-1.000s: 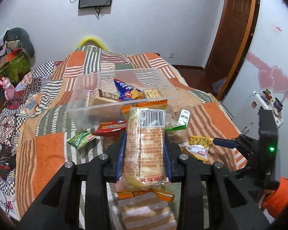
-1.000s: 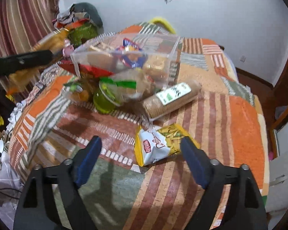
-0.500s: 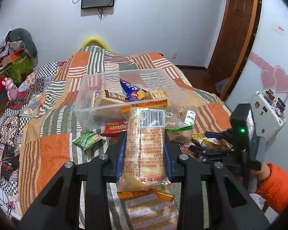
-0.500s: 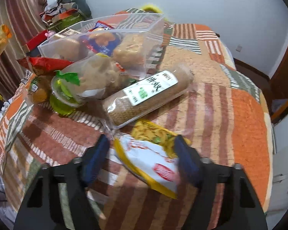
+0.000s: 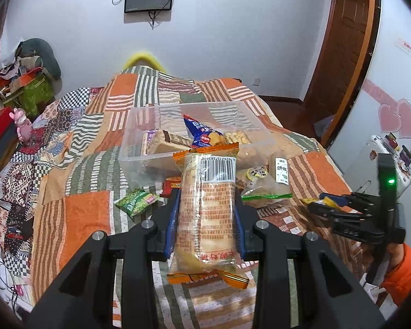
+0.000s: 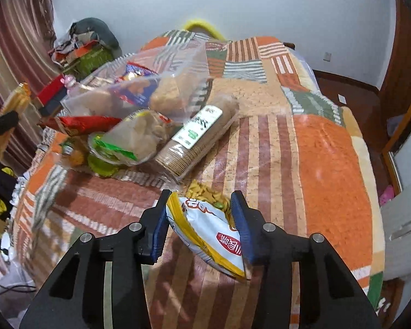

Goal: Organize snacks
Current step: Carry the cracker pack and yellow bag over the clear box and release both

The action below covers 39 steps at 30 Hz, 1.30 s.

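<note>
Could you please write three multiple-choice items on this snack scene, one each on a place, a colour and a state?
1. Where is the blue packet?
A. inside the clear box
B. on the floor
C. in the left tool

2. What colour are the end seals of the long packet in the left tool?
A. purple
B. orange
C. black

3. What is between the right tool's fingers?
A. nothing
B. a bottle
C. a white and yellow bag

Answers:
1 A: the blue packet lies in the clear box.
2 B: the long packet in the left tool has orange seals.
3 C: the right tool is closing on the white and yellow bag.

Snack packets [image 5: 136, 198] lie before the bin [image 5: 134, 148].
</note>
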### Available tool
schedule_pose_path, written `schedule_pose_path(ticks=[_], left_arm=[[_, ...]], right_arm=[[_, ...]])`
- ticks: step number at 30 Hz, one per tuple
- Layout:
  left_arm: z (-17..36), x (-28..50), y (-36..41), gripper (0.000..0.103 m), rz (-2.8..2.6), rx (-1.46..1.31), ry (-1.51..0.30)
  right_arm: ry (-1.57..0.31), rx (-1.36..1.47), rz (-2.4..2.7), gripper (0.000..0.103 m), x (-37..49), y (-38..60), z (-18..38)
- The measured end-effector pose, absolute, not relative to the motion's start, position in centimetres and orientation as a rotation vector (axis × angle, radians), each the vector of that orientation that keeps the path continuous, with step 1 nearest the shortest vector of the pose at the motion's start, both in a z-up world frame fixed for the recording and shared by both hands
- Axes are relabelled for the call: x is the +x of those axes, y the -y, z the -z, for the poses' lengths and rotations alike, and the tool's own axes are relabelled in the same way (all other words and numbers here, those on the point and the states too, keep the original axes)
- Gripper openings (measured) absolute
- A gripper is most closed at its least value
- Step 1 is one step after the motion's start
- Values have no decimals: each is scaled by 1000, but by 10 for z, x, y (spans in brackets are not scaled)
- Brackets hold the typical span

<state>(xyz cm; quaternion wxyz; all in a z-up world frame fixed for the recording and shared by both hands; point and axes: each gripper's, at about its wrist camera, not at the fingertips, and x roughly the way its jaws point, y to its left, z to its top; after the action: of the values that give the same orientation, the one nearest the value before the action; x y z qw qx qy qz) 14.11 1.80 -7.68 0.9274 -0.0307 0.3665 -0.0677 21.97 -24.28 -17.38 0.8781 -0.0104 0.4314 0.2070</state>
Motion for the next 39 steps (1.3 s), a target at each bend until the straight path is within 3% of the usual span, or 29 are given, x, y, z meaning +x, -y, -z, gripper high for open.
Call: schedule_pose_path(ticks=[19,39], left_arm=[[66,199,-55,34,73,-74,-757],[80,299,-65,34,53,-38,-798]], right_arm=[[-707,-75,-512,40,247,179,101],[-719,-60,-510,40,341,119,100]])
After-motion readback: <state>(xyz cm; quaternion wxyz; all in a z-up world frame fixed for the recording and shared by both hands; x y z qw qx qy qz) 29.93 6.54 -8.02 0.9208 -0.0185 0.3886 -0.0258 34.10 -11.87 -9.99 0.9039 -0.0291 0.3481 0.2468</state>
